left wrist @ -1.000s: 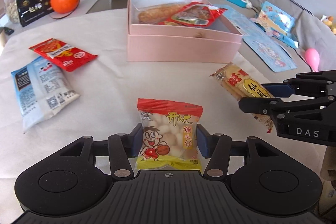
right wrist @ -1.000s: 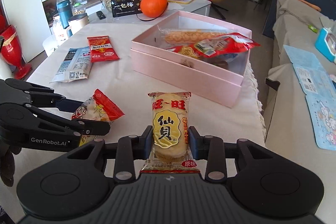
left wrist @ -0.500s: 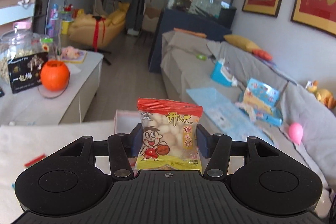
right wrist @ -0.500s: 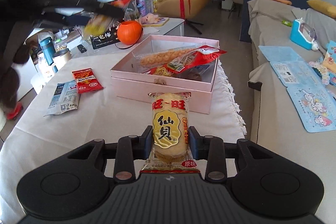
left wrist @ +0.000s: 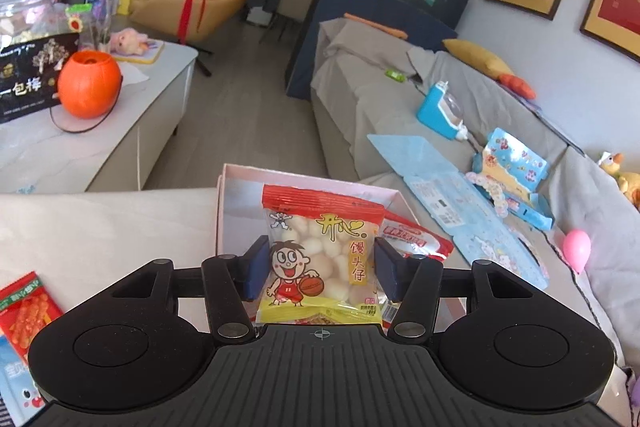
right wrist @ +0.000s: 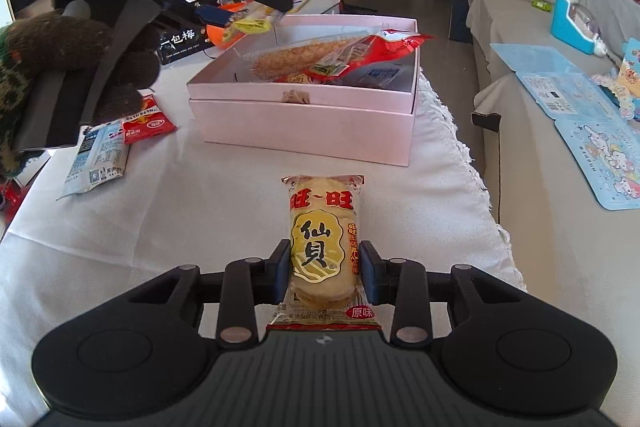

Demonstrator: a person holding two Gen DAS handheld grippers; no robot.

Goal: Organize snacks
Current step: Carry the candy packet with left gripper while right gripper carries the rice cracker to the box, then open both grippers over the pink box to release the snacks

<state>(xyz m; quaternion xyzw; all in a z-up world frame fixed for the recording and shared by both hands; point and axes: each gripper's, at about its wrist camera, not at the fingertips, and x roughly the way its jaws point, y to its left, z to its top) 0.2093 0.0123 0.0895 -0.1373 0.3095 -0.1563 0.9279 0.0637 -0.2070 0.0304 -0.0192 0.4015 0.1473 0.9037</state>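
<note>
My left gripper (left wrist: 320,269) is shut on a red-and-yellow bag of small white biscuit balls (left wrist: 322,255) and holds it in the air over the near left part of the open pink box (left wrist: 230,187). In the right wrist view the left gripper (right wrist: 256,17) hangs above the pink box's (right wrist: 304,123) left rim. My right gripper (right wrist: 323,267) is shut on a yellow rice cracker pack (right wrist: 323,243), low over the white tablecloth (right wrist: 180,227), in front of the box. The box holds several snack packs, a red one (right wrist: 372,47) on top.
A red snack pack (right wrist: 146,121) and a blue-white pack (right wrist: 98,159) lie left on the table; the red one also shows in the left wrist view (left wrist: 24,311). An orange pumpkin pot (left wrist: 89,84) stands on a side table. A grey sofa (right wrist: 560,131) borders the table's right edge.
My left gripper has lifted the biscuit bag off the table and carried it forward over the pink box. My right gripper has kept hold of the cracker pack and drawn back a little.
</note>
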